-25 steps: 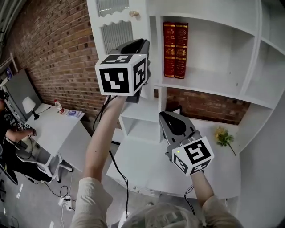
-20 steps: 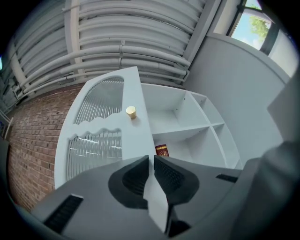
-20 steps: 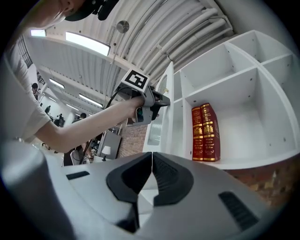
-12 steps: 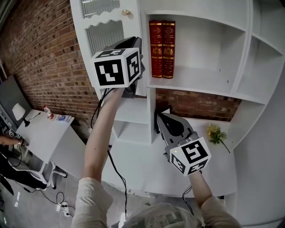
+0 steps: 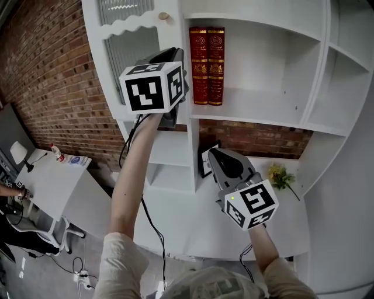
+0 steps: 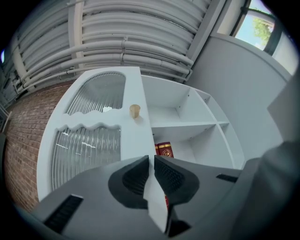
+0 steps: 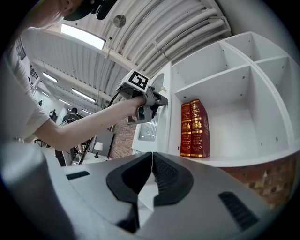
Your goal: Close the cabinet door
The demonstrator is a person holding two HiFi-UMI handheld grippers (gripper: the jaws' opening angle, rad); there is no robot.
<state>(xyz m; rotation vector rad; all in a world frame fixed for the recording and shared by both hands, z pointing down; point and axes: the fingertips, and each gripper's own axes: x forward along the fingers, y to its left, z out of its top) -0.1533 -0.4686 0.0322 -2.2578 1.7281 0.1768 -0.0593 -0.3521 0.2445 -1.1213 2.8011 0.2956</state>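
1. Cabinet door (image 5: 125, 44): ribbed glass panels, with a knob (image 5: 163, 16) near the free edge. It sits at the upper left of the white shelf unit (image 5: 263, 114), and its free edge is just beside the upright next to two red books (image 5: 207, 64).
2. Left gripper (image 6: 152, 161): raised to the door below the knob, jaws pressed together with nothing between them. This looks like a push with the tips, but contact is not confirmed.
3. Right gripper (image 7: 151, 161): held low and well apart from the door. Its jaws are together and empty.
4. Progress: the door looks nearly home, roughly in line with the unit's front. I cannot tell whether a slit remains at the upright. Probably left to do: a last press until the door sits flush.
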